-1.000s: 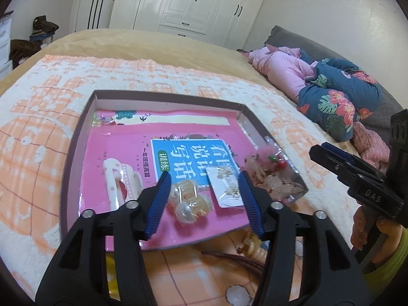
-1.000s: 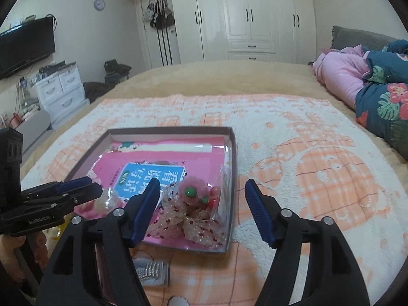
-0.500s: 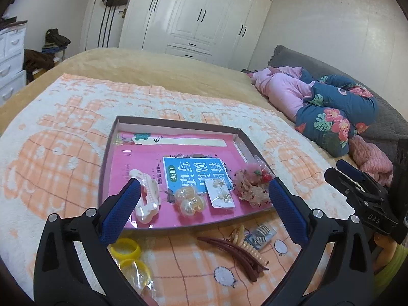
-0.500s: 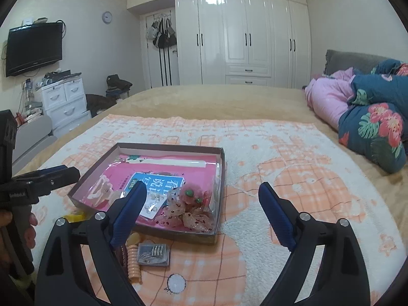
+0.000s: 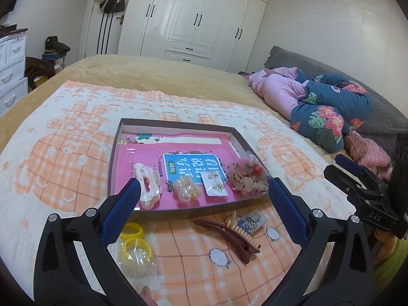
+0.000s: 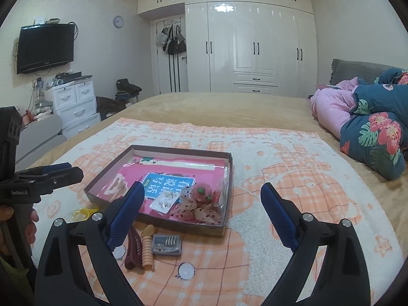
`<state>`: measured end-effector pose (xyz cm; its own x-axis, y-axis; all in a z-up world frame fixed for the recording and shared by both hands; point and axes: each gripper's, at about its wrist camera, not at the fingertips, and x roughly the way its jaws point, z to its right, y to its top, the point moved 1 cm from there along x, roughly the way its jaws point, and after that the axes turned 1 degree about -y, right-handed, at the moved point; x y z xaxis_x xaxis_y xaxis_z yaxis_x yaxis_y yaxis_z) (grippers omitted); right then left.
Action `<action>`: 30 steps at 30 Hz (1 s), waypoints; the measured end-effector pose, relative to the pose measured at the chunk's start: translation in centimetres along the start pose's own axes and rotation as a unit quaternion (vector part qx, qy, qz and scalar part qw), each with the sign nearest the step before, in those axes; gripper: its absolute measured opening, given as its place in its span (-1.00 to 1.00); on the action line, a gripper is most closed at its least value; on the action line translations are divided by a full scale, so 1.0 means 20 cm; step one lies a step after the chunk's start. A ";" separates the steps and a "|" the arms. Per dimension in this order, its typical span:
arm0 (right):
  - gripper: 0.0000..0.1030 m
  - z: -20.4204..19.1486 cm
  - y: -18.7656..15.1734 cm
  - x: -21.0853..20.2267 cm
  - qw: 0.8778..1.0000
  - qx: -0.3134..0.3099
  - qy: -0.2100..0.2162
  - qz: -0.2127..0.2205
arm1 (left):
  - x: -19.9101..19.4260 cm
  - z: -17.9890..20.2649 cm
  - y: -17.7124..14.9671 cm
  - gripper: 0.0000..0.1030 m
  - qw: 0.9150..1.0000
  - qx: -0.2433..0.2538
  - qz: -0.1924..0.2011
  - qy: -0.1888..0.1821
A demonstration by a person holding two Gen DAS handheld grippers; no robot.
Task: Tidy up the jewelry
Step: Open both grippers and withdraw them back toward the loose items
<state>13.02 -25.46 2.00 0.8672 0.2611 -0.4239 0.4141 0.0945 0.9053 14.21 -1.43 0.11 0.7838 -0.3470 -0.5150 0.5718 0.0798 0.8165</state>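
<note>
A shallow brown box (image 5: 176, 126) (image 6: 224, 227) lies on the bed with a pink book inside. In it are a white hair claw (image 5: 148, 186), a clear bag of amber beads (image 5: 187, 191), an earring card (image 5: 215, 186) (image 6: 165, 204) and a pink bagged bow (image 5: 244, 176) (image 6: 204, 204). In front of the box lie yellow bangles (image 5: 135, 244), a brown hair clip (image 5: 227, 234) (image 6: 134, 250), a beige clip (image 6: 147, 247) and a hairpin card (image 5: 252, 220) (image 6: 165, 243). My left gripper (image 5: 204, 201) is wide open and empty above the box's near edge. My right gripper (image 6: 201, 206) is wide open and empty.
An orange-and-white blanket (image 6: 293, 191) covers the bed. Pink and floral bedding (image 5: 326, 109) is piled at the right. White wardrobes (image 6: 255, 46) line the far wall; a drawer unit (image 6: 74, 104) and TV (image 6: 44, 47) are at the left.
Both grippers have pulled back and up from the box and opened wider. The amber bead bag that was between my left fingers now lies in the box.
</note>
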 end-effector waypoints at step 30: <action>0.74 0.07 -0.24 0.06 0.998 -0.025 -0.023 -0.054 | 0.19 0.14 -0.29 0.78 0.994 -0.001 -0.102 -0.034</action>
<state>12.55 -26.90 -2.86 0.8308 0.2029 -0.5183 0.4918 0.1685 0.8543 13.29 -5.79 -5.81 0.6326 -0.4190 -0.6513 0.7181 0.0023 0.6960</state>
